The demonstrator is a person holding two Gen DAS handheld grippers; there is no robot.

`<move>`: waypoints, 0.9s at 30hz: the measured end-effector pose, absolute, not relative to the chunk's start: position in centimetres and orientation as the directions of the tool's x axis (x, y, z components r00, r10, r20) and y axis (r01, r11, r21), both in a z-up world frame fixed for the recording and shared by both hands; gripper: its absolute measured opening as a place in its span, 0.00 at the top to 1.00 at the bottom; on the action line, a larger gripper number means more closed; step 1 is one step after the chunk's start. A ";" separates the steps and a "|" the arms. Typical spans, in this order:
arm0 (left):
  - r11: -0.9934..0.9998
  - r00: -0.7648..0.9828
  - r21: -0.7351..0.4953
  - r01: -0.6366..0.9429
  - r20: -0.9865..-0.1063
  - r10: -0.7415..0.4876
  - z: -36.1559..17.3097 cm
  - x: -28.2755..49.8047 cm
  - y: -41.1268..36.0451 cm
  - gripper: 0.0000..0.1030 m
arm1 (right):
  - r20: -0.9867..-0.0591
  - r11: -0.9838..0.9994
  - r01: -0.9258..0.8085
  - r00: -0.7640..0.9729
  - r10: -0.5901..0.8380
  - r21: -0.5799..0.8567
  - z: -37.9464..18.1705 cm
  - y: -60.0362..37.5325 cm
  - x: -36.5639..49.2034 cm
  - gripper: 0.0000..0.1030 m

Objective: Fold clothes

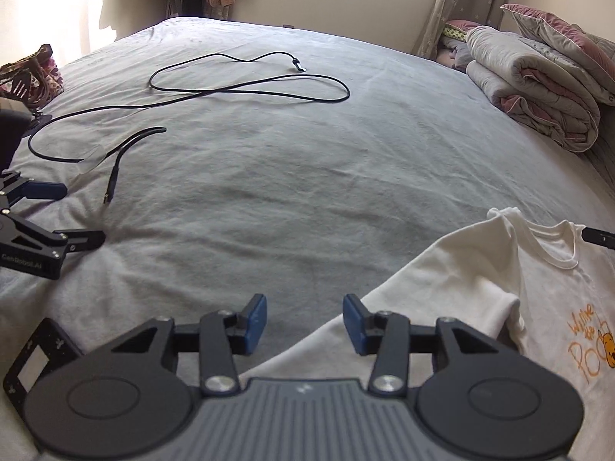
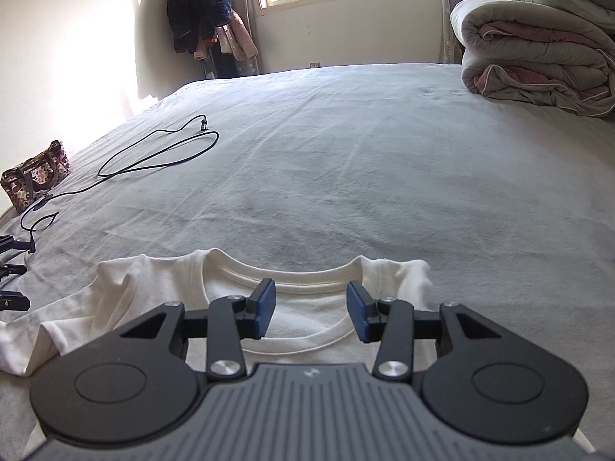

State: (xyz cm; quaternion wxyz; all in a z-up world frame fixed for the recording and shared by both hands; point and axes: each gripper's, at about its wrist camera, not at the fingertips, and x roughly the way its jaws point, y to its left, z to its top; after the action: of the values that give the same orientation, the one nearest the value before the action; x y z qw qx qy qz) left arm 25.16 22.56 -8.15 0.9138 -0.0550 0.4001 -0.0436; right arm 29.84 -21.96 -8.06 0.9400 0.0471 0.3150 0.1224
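A white T-shirt [image 1: 461, 288] with an orange cartoon print lies face up on the grey bed sheet [image 1: 307, 173], at the lower right of the left wrist view. My left gripper [image 1: 305, 320] hovers open over the shirt's left edge, with nothing between its blue pads. In the right wrist view the T-shirt [image 2: 153, 299] lies collar away from me, its sleeves folded inward. My right gripper [image 2: 310, 309] stands open just above the neckline and grips no cloth. A black tip [image 1: 599, 236] shows at the collar on the right edge of the left wrist view.
A black cable [image 1: 230, 88] loops across the sheet's far left. A black clamp-like device [image 1: 38, 238] with blue pads lies at the left edge. A floral bag [image 2: 34, 176] sits beyond it. Folded quilts [image 2: 538, 61] are stacked at the far right.
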 end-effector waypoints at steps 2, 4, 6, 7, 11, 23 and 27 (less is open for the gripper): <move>0.989 0.677 -0.150 0.010 -0.727 -0.117 -7.7 24.1 24.5 0.56 | -0.572 0.963 -0.219 0.775 0.268 0.155 -7.7 -21.1 29.8 0.56; 0.987 0.675 -0.158 -0.011 -0.730 -0.109 -7.4 23.0 26.2 0.56 | -0.574 0.959 -0.237 0.769 0.282 0.153 -7.4 -20.3 29.9 0.56; 0.987 0.668 -0.160 -0.020 -0.737 -0.106 -7.3 21.9 27.6 0.55 | -0.577 0.956 -0.253 0.763 0.291 0.147 -7.4 -19.3 29.9 0.56; 0.987 0.663 -0.162 -0.023 -0.741 -0.106 -7.3 21.4 28.3 0.55 | -0.580 0.954 -0.262 0.759 0.295 0.143 -7.4 -18.7 30.0 0.56; 0.984 0.642 -0.175 -0.021 -0.757 -0.120 -7.9 20.2 30.0 0.54 | -0.589 0.946 -0.294 0.744 0.315 0.135 -7.7 -16.4 30.1 0.56; 0.987 0.661 -0.156 0.042 -0.736 -0.144 -8.4 20.0 29.6 0.56 | -0.613 0.935 -0.336 0.718 0.330 0.110 -8.4 -12.0 30.7 0.56; 0.989 0.671 -0.149 -0.007 -0.733 -0.106 -7.7 19.0 31.2 0.55 | -0.615 0.932 -0.349 0.716 0.331 0.095 -8.3 -11.4 30.7 0.56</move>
State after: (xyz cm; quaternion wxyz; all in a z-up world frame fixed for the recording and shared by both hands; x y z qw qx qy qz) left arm 19.01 31.18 -7.70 0.9115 -0.0696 0.4044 -0.0272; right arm 30.67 -11.41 -8.33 0.9261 -0.0139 0.3294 0.1836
